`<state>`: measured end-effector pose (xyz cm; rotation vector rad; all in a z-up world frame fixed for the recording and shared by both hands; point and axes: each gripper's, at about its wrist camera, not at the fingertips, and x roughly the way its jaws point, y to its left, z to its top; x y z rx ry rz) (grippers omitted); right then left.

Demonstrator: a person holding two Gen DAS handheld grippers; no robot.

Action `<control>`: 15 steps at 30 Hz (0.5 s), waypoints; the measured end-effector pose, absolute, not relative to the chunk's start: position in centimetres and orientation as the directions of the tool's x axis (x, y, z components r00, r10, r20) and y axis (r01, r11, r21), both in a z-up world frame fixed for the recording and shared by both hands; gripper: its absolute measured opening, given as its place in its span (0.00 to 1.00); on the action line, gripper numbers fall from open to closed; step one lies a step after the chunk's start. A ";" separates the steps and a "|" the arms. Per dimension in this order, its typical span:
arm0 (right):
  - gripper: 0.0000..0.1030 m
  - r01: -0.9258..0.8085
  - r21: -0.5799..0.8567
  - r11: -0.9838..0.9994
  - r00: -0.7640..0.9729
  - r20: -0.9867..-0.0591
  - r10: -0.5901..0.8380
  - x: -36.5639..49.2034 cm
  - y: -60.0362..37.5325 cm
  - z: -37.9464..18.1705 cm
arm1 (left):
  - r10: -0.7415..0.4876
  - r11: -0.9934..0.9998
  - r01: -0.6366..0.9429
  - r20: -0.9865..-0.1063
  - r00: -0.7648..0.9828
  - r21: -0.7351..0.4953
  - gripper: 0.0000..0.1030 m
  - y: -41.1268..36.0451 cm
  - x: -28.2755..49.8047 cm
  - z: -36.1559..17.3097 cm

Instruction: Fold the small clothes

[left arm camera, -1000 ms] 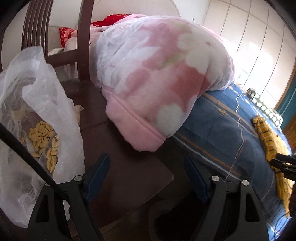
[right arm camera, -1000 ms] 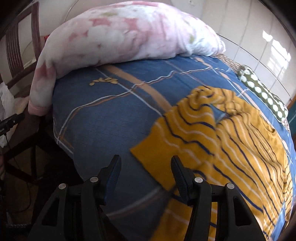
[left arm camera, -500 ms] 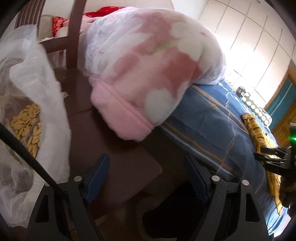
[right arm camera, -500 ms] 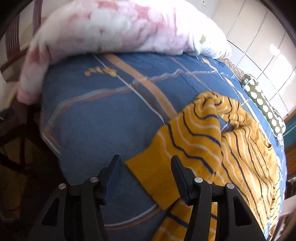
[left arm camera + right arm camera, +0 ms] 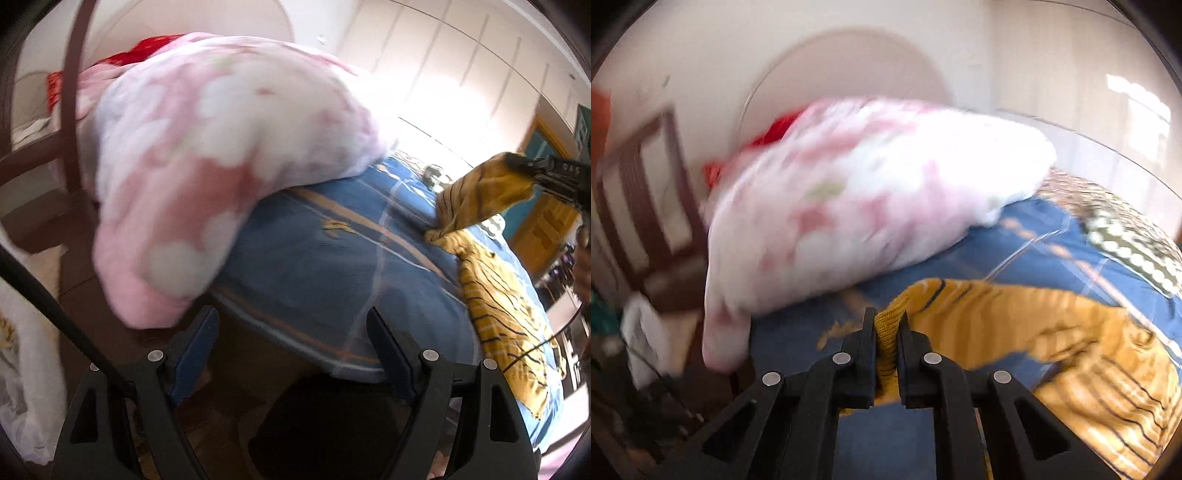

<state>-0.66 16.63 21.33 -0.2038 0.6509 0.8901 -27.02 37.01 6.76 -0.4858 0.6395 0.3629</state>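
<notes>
Because folding starts from a held edge, clamped in the right tool [image 5: 886, 325]: a bunched hem of the mustard striped sweater [image 5: 1089, 369], pinched tight between narrow jaws at lower centre of the right wrist view. Lifted clear of the bed there, with the rest of the knit trailing to the lower right across the blue striped bedsheet [image 5: 1015, 251], probably so the garment can be pulled out flat. Seen from the left wrist view at upper right, that same raised corner, peaked like a tent under the right tool and draping down to the body of the sweater along the right edge.

Spread wide and gripping nothing, the left tool [image 5: 291, 350], low at bottom centre, short of the bed's near edge and well apart from the sweater; likely kept ready for a second corner. Heaped at upper left and centre, a pink floral blanket [image 5: 207, 166], overhanging the bed's edge. Behind it, a dark wooden chair [image 5: 72, 122]. At far left, blurred white plastic bag [image 5: 22, 350].
</notes>
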 end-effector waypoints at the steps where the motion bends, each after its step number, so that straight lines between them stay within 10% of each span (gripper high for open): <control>1: 0.08 -0.745 0.105 0.659 0.481 -0.600 0.639 0.5 14.2 22.1 | 0.165 0.835 -0.451 -0.640 0.750 -0.314 0.78 36.6 -26.8 7.0; 9: 0.09 -0.283 0.114 0.952 0.661 -0.696 0.280 11.1 -10.7 20.5 | 0.082 0.896 -0.343 -0.654 0.752 -0.281 0.80 32.0 -21.6 8.4; 15: 0.17 -0.022 -0.171 0.985 0.613 -0.780 -0.122 14.3 -20.0 13.5 | -0.014 0.927 -0.238 -0.663 0.749 -0.289 0.81 28.1 -17.6 9.5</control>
